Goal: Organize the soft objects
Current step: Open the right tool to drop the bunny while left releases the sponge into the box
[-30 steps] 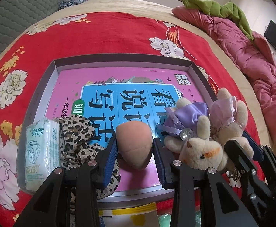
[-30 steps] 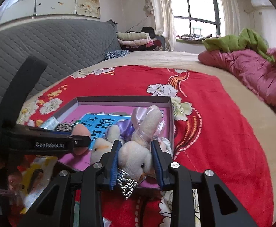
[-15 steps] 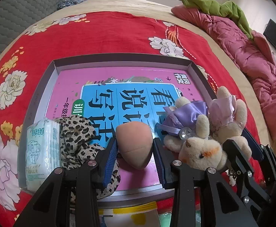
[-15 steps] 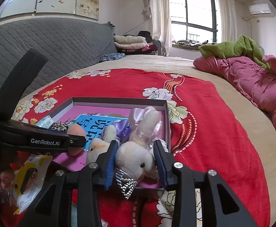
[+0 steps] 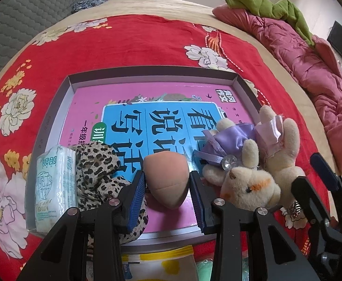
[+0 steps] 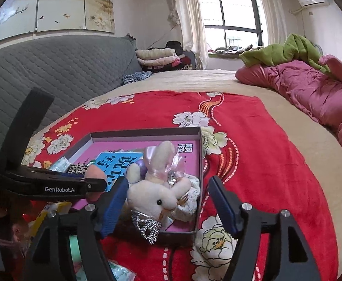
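Right gripper fingers just spread wide off my plush rabbit, rabbit lying loose in the tray near corner, left gripper fingers pinching the peach sponge above the pink book, bed underneath.

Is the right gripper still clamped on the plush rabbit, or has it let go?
Let go. The right gripper has just been opening; its pads stand clear of the plush rabbit, which lies between them in the box.
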